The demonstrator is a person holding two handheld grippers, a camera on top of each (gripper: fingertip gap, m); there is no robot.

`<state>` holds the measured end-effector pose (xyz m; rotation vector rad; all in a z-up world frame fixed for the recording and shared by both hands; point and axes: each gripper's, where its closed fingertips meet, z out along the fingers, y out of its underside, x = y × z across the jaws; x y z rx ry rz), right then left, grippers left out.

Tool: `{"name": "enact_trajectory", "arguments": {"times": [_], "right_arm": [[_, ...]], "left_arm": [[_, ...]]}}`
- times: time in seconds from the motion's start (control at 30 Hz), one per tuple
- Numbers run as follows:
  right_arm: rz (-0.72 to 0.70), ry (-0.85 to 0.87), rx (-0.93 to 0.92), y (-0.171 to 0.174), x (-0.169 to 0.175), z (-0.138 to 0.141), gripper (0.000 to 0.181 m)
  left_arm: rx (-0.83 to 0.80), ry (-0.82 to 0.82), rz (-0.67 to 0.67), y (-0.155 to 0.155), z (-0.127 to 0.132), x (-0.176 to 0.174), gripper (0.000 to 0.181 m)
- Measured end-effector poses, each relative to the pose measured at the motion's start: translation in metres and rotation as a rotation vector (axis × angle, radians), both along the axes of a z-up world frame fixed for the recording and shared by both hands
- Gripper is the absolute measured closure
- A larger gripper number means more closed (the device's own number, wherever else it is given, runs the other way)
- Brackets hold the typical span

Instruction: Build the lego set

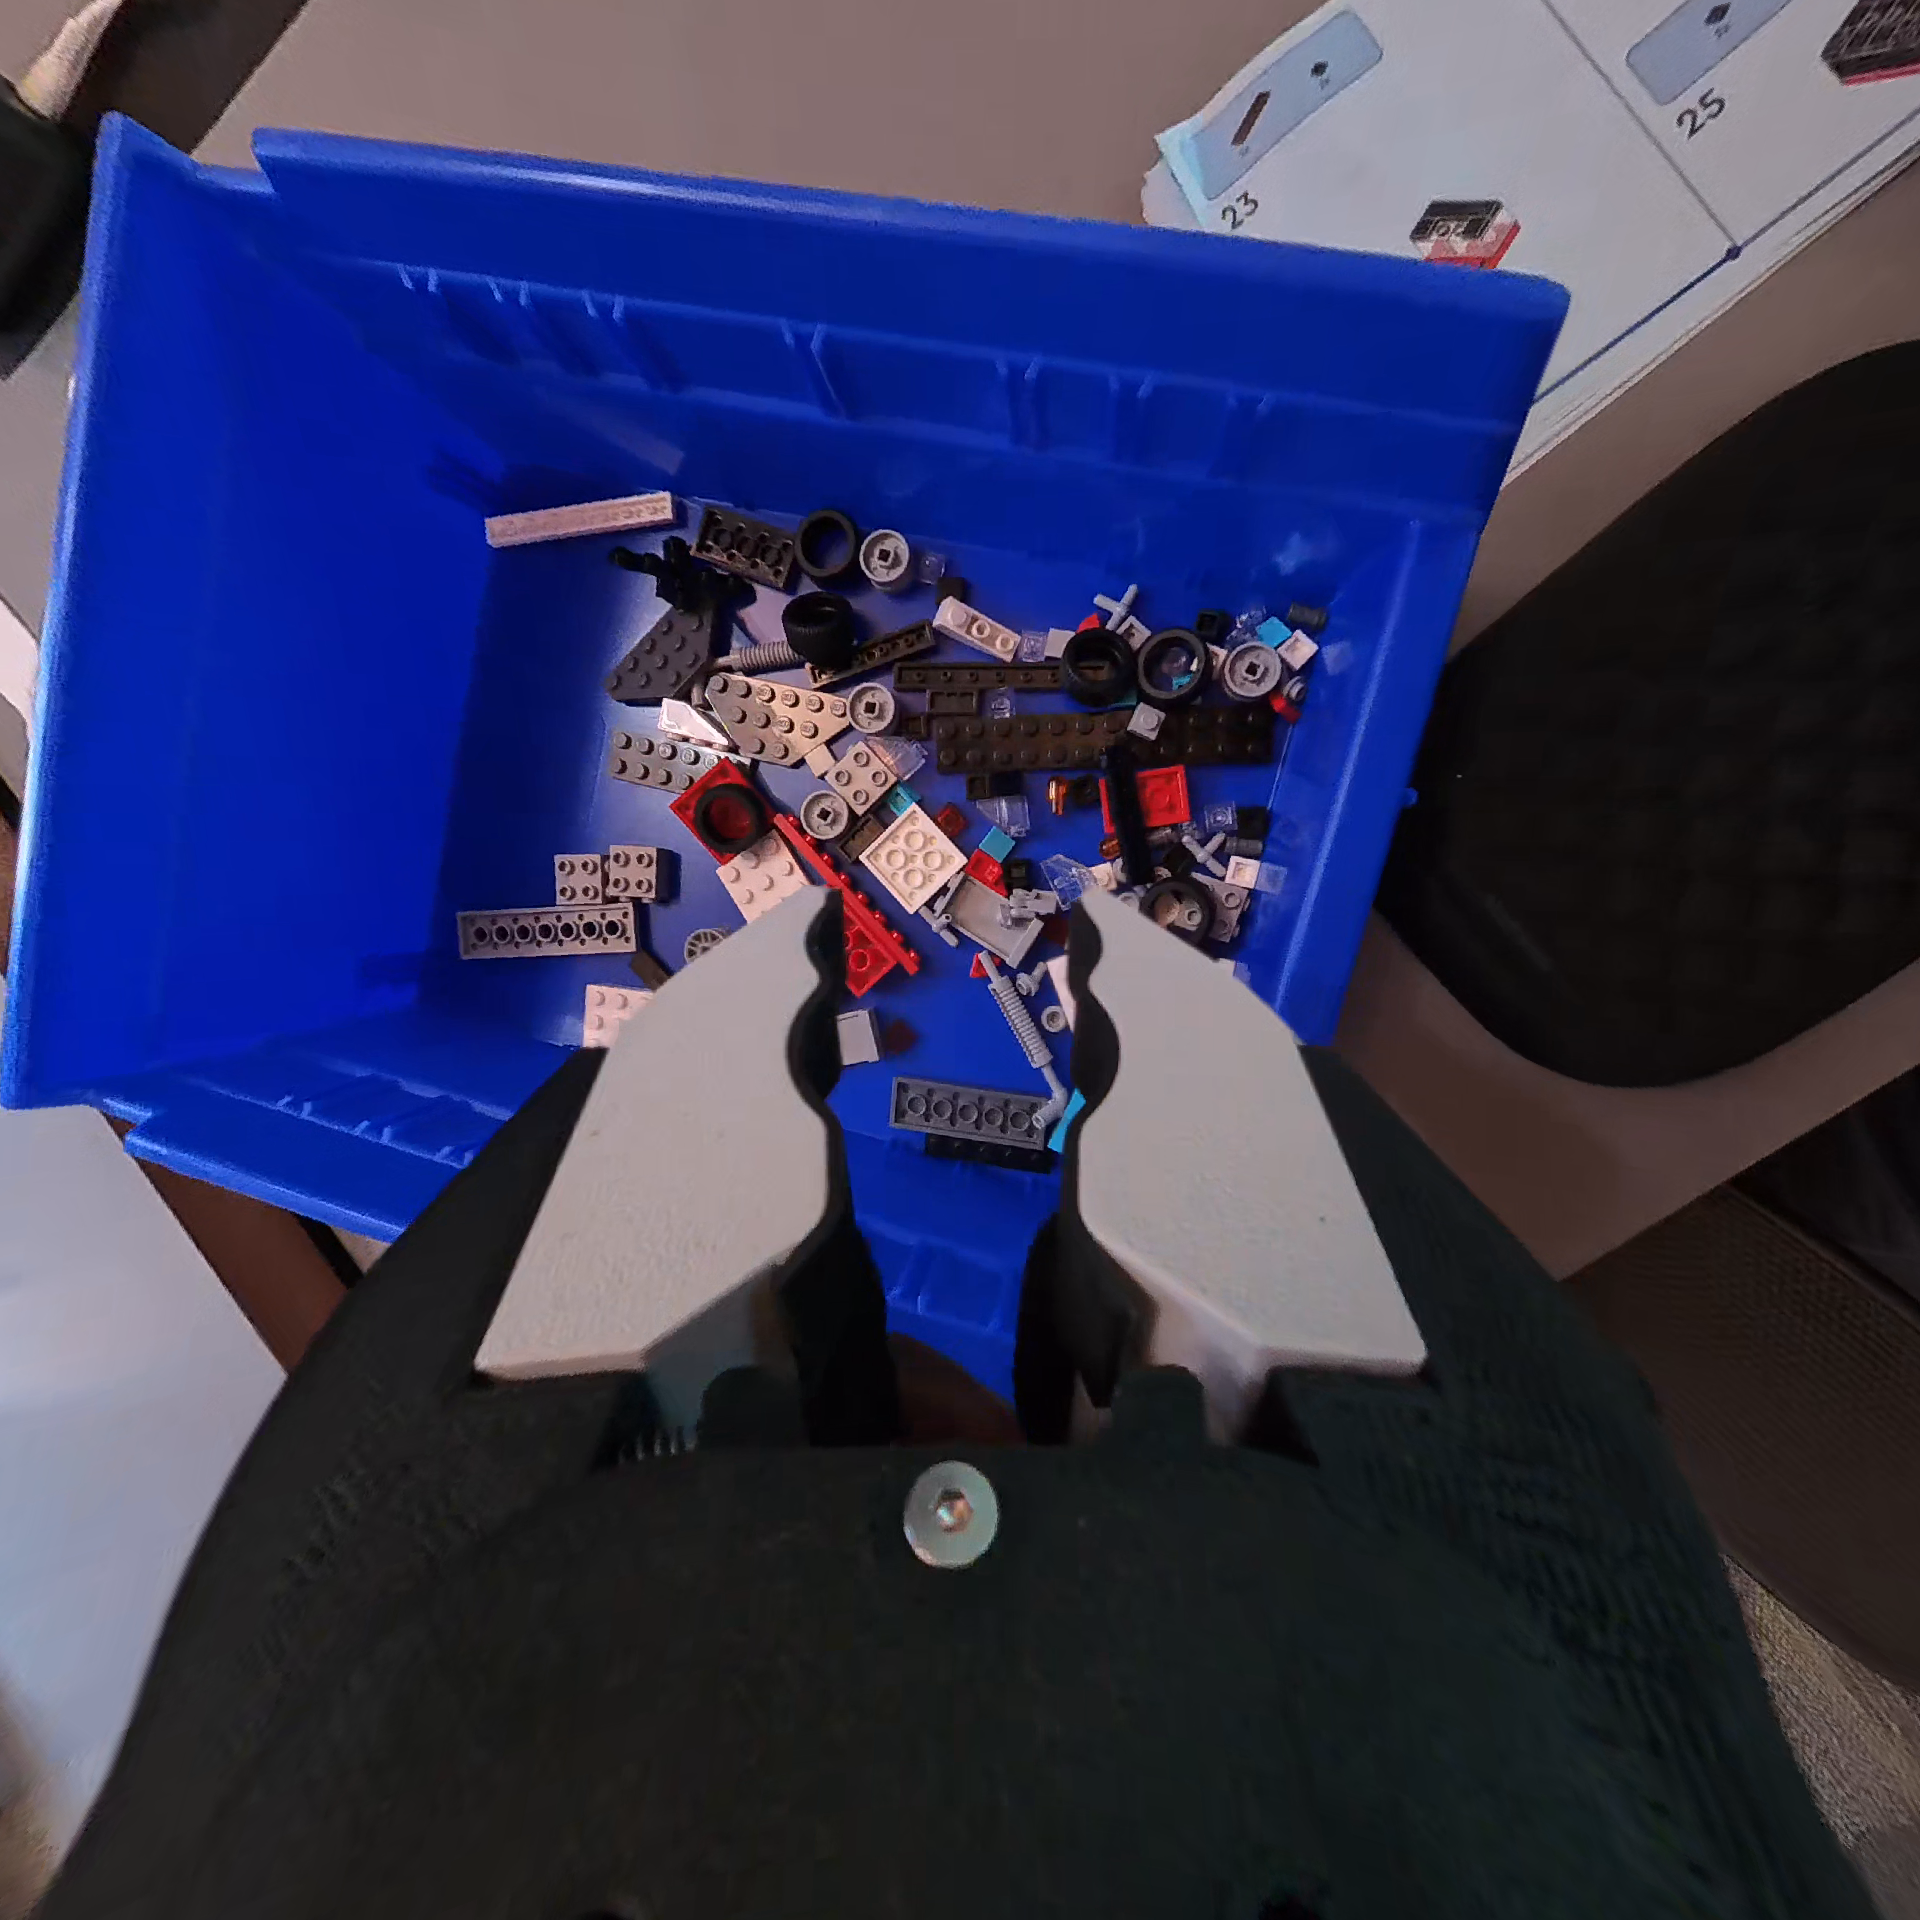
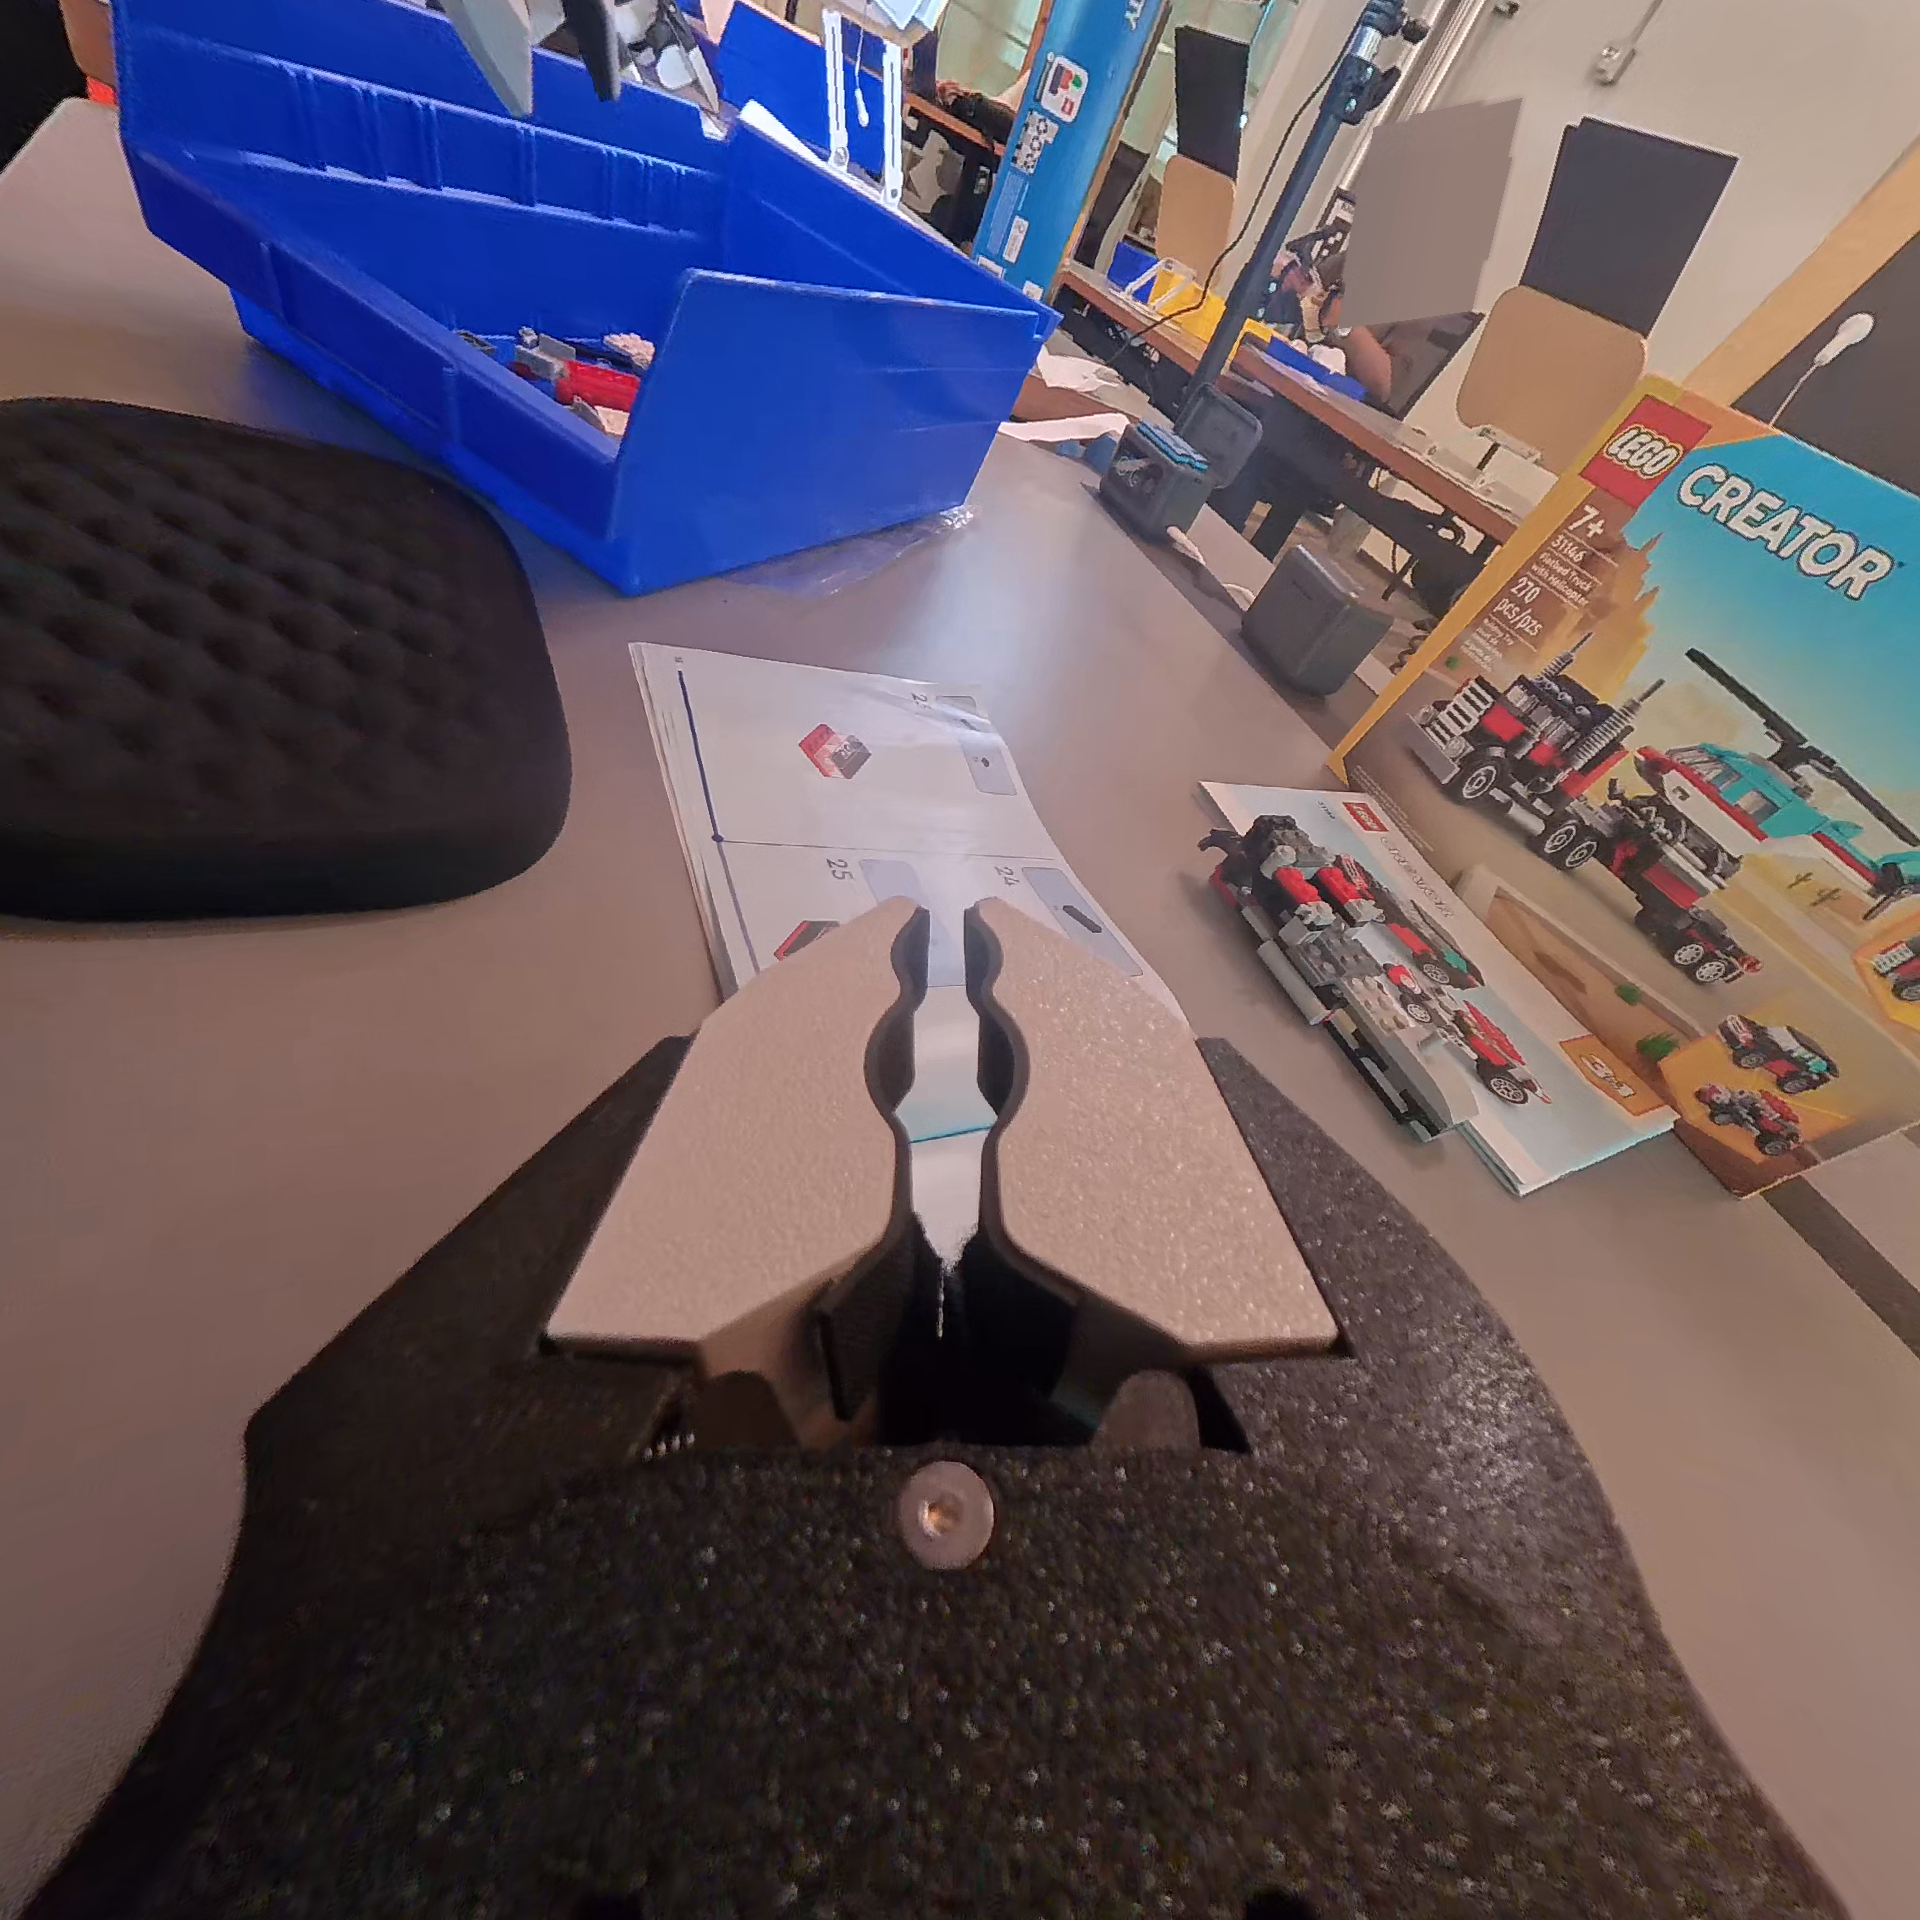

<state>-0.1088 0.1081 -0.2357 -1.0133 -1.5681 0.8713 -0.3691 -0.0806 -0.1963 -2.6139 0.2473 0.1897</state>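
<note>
Left gripper (image 1: 951, 914) hangs over the blue bin (image 1: 260, 623), jaws parted wide, nothing held; tips above the loose lego pieces (image 1: 935, 748) scattered across the bin floor. Right gripper (image 2: 945, 914) sits low over the worktop (image 2: 312, 1091), jaws a narrow gap apart, empty, above the open instruction sheet (image 2: 831, 769). Partly built truck (image 2: 1361, 977) lies on a booklet (image 2: 1538, 1122) before the set box (image 2: 1714, 779), long axis running near-to-far. Black pad (image 2: 239, 665) flanks the bin.
</note>
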Motion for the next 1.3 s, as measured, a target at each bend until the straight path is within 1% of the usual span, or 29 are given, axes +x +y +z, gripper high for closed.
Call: {"name": "enact_trajectory", "arguments": {"times": [0.03, 0.1, 0.27, 0.37, 0.57, 0.7, 0.77, 0.83, 0.9, 0.93, 1.0, 1.07, 1.13, 1.17, 1.23, 1.27, 1.3], "right_arm": [[-0.001, 0.0, 0.001, 0.0, 0.0, 0.0, 0.175], [-0.003, -0.005, 0.005, 0.0, 0.0, -0.001, 0.175], [-0.009, -0.028, 0.026, 0.0, -0.002, -0.005, 0.175], [-0.011, -0.034, 0.028, 0.0, -0.002, -0.006, 0.175], [-0.006, -0.043, 0.037, -0.001, -0.003, -0.008, 0.175], [-0.006, -0.044, 0.041, -0.001, -0.003, -0.008, 0.175], [-0.005, -0.043, 0.043, -0.002, -0.003, -0.007, 0.175], [-0.004, -0.042, 0.047, -0.002, -0.003, -0.007, 0.175], [-0.002, -0.042, 0.048, -0.002, -0.003, -0.007, 0.175], [-0.002, -0.043, 0.048, -0.002, -0.003, -0.007, 0.175], [-0.004, -0.041, 0.051, -0.002, -0.003, -0.007, 0.175], [-0.008, -0.04, 0.054, -0.001, -0.002, -0.007, 0.175], [-0.012, -0.038, 0.055, -0.001, -0.002, -0.006, 0.175], [-0.014, -0.038, 0.055, 0.0, -0.002, -0.006, 0.175], [-0.015, -0.037, 0.054, 0.0, -0.002, -0.006, 0.175], [-0.015, -0.037, 0.054, 0.0, -0.002, -0.006, 0.175], [-0.015, -0.038, 0.053, 0.0, -0.002, -0.006, 0.174]], "left_arm": [[0.009, 0.004, -0.001, -0.001, 0.0, 0.0, 0.145], [0.021, 0.009, -0.007, -0.004, -0.001, 0.0, 0.148], [0.041, -0.009, -0.007, -0.012, -0.001, 0.001, 0.142], [0.052, -0.037, -0.034, -0.015, -0.005, 0.012, 0.14], [0.036, -0.033, -0.061, -0.013, -0.014, 0.024, 0.14], [0.044, -0.004, -0.08, -0.006, -0.007, 0.013, 0.14], [-0.025, 0.029, -0.088, -0.005, -0.011, -0.003, 0.138], [-0.14, 0.117, -0.141, -0.004, -0.021, -0.024, 0.131], [-0.244, 0.181, -0.269, 0.002, -0.033, -0.037, 0.125], [-0.274, 0.174, -0.331, 0.009, -0.04, -0.039, 0.119], [-0.275, 0.129, -0.39, 0.032, -0.05, -0.039, 0.111], [-0.247, 0.046, -0.457, 0.055, -0.06, -0.031, 0.111], [-0.201, -0.025, -0.554, 0.073, -0.069, -0.016, 0.118], [-0.198, -0.044, -0.597, 0.077, -0.075, -0.01, 0.123], [-0.257, -0.022, -0.634, 0.077, -0.091, -0.01, 0.134], [-0.28, 0.003, -0.643, 0.076, -0.096, -0.013, 0.143], [-0.284, 0.001, -0.65, 0.074, -0.097, -0.013, 0.162]]}}
